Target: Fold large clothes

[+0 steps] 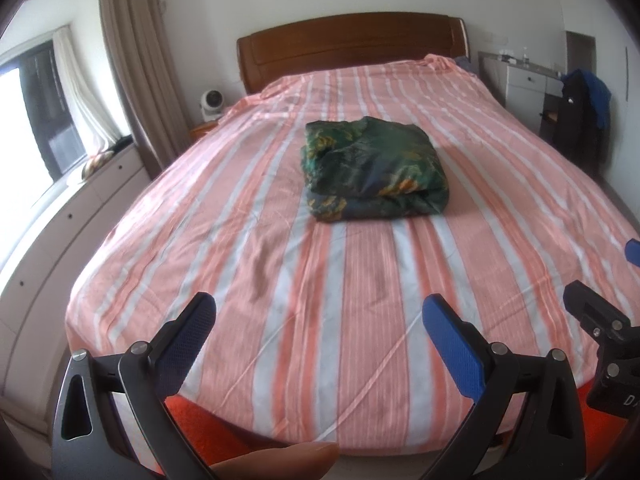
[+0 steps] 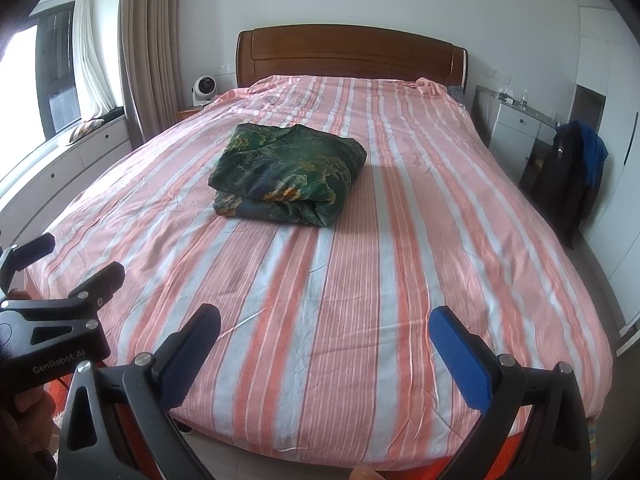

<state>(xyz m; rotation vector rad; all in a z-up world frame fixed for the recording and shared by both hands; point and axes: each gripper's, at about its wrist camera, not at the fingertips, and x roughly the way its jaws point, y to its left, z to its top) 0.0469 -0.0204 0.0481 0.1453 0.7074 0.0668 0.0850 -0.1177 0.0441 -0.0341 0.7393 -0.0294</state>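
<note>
A dark green patterned garment (image 1: 374, 168) is seen folded into a thick bundle on the striped bed (image 1: 280, 280), lying about midway between the wooden headboard (image 1: 352, 46) and the foot edge. The left gripper (image 1: 318, 322) is held above the foot of the bed, well apart from the garment, with its fingers (image 1: 452, 344) spread wide and nothing between them. The right gripper (image 2: 324, 330) is held just beside it, likewise over the foot edge, with its fingers (image 2: 460, 356) spread and empty. A small white fan (image 2: 203, 89) is set beside the headboard, on the window side.
</note>
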